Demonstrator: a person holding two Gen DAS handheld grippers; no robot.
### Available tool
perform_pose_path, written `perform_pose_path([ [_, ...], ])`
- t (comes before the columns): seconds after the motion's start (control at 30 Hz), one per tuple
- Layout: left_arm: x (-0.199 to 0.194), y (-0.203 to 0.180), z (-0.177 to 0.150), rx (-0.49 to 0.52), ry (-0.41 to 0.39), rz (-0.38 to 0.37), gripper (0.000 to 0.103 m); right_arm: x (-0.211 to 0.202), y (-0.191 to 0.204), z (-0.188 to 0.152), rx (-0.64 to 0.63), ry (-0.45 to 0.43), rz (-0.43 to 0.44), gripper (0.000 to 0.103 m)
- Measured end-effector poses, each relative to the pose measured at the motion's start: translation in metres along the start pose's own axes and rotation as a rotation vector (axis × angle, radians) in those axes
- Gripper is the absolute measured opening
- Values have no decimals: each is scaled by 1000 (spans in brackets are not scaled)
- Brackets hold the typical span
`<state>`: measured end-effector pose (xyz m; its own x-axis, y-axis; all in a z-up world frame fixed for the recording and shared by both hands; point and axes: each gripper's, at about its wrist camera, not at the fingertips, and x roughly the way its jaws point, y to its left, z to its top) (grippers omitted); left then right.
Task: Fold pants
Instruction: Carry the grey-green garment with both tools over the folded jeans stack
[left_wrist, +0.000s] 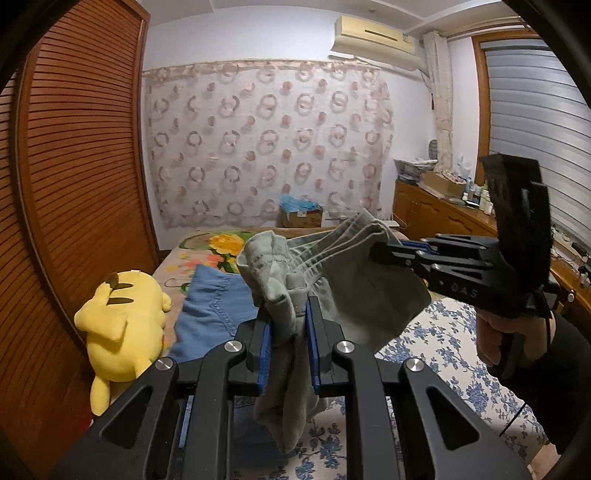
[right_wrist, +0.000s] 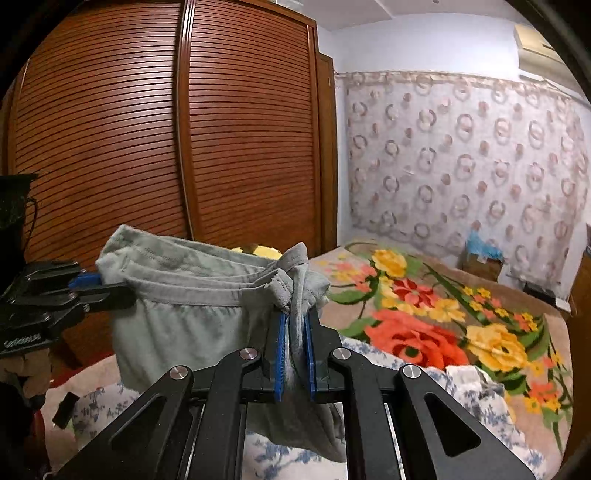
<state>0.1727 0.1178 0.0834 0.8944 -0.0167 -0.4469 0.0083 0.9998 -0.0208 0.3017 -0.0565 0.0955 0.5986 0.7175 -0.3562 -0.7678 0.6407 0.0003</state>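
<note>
We held the grey pants (left_wrist: 343, 280) above the bed (left_wrist: 443, 339), left gripper (left_wrist: 290, 314) and right gripper (right_wrist: 294, 325) each clamped on its waistband.

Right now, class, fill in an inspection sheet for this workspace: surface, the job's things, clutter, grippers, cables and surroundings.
Surface: bed under a blue-flowered sheet, with a bright floral blanket behind.
Job's things: grey pants, bunched, held up off the bed between both grippers.
Clutter: yellow plush toy; blue garment lying flat; cardboard box.
Grippers: left gripper shut on the pants; right gripper shut on the pants.
Cables: nothing seen.
Surroundings: slatted wooden wardrobe, patterned curtain, air conditioner, cluttered dresser.
</note>
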Motion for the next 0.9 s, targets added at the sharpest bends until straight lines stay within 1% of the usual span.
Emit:
perform_pose_path([
  [0.17,6,17,-9,-34,5,14,18,21,-4,4,-16,6,13,9],
  [0.43,22,41,-27,-99,33,32,18,73,-4,13,-82,57,18,9],
  [0.67,26,58,-37,-142,26,48,18,104,-2,27,-106,69,54,10],
  [0.8,28,69,-44,-183,25,59,18,117,1,31,-130,73,78,10],
  [0.9,31,75,-49,-204,44,54,18,129,3,33,-147,73,99,10],
])
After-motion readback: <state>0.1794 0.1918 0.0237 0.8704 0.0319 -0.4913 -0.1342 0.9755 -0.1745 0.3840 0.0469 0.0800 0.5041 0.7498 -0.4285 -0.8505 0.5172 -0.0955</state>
